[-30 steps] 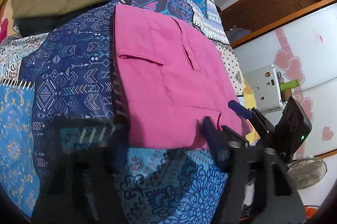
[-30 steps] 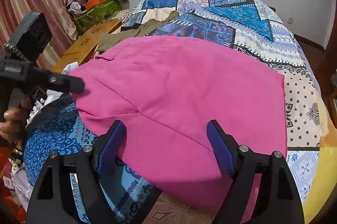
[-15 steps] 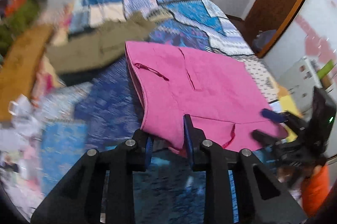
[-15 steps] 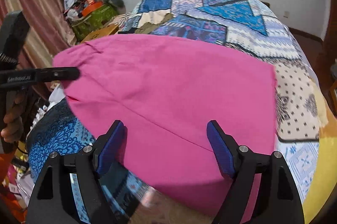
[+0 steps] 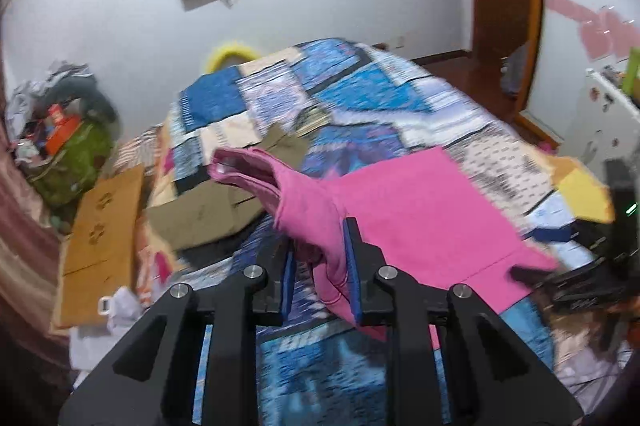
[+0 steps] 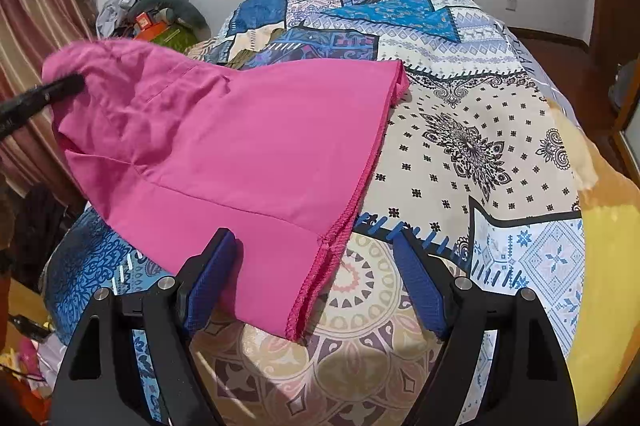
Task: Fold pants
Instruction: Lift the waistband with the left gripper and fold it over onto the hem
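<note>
The pink pants (image 6: pixel 240 141) lie on the patchwork bedspread (image 6: pixel 472 153), with their waist end lifted off the bed. My left gripper (image 5: pixel 320 266) is shut on the waist edge of the pink pants (image 5: pixel 420 218) and holds that edge up. It also shows in the right wrist view (image 6: pixel 60 85) at the far left. My right gripper (image 6: pixel 316 282) is open, with the hem corner of a pink leg lying between its blue pads. It also shows in the left wrist view (image 5: pixel 560 274) at the right, by the pants' near corner.
Olive-green pants (image 5: pixel 216 205) lie folded on the bed beyond the pink ones. A flat cardboard sheet (image 5: pixel 100 234) and a clutter pile (image 5: pixel 68 145) stand left of the bed. A white cabinet (image 5: pixel 600 121) and a wooden door frame (image 5: pixel 504 5) are on the right.
My left gripper has closed on the pants' waist edge and lifted it up and across. The pink cloth now covers less of the bed on the right. My right gripper stays open.
</note>
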`<state>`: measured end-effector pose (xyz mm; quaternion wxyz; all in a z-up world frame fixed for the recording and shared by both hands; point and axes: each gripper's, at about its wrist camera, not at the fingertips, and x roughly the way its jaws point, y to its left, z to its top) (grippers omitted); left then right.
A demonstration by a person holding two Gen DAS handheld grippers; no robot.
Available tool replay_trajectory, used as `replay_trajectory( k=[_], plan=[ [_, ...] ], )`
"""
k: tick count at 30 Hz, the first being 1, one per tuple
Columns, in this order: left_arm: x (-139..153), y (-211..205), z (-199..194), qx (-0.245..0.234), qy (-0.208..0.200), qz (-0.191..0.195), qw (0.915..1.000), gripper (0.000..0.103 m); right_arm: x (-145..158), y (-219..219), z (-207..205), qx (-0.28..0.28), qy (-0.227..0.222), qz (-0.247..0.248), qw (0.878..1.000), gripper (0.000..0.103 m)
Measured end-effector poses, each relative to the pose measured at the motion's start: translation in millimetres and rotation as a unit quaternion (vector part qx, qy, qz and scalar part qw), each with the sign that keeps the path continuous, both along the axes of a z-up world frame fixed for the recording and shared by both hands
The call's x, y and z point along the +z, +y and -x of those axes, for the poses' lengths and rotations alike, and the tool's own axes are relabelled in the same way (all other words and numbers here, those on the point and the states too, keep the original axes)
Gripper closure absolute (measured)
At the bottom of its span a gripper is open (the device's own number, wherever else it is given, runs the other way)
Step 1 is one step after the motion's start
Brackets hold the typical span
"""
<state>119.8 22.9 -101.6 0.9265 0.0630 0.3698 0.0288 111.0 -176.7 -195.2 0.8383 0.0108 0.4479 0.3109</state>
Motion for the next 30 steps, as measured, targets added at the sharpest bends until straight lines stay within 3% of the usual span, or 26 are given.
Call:
replay_trajectory(
  k=[4, 8, 12, 18, 26, 30],
  plan=[
    [14.0, -12.9, -16.2, -0.039, 0.015, 0.071, 0.9966, 0.083, -0.6, -1.6, -0.6, 0.001, 0.0, -0.004, 1.0, 0.023],
    [16.2, -25.2, -35.7, -0.073, 0.045, 0.147, 0.9853, 0.084, -1.2, -1.8, -0.7, 0.001, 0.0, -0.006, 1.0, 0.023],
    [10.8, -43.8, -49.3, -0.098, 0.069, 0.182, 0.9761, 0.084, -1.9, -2.4, -1.3, 0.001, 0.0, -0.009, 1.0, 0.023],
    [-4.1, -68.6, -59.1, -0.124, 0.11, 0.201, 0.9654, 0.085, -2.3, -2.5, -1.9, 0.001, 0.0, -0.009, 1.0, 0.023],
    [-16.5, -84.5, -65.7, -0.147, 0.141, 0.192, 0.96, 0.084, -3.1, -2.8, -2.7, 0.0, 0.0, -0.011, 1.0, 0.023],
    [-23.2, -89.3, -66.6, -0.16, 0.155, 0.18, 0.9581, 0.063, -2.4, -1.5, -2.7, -0.003, 0.0, -0.012, 1.0, 0.023]
  ],
)
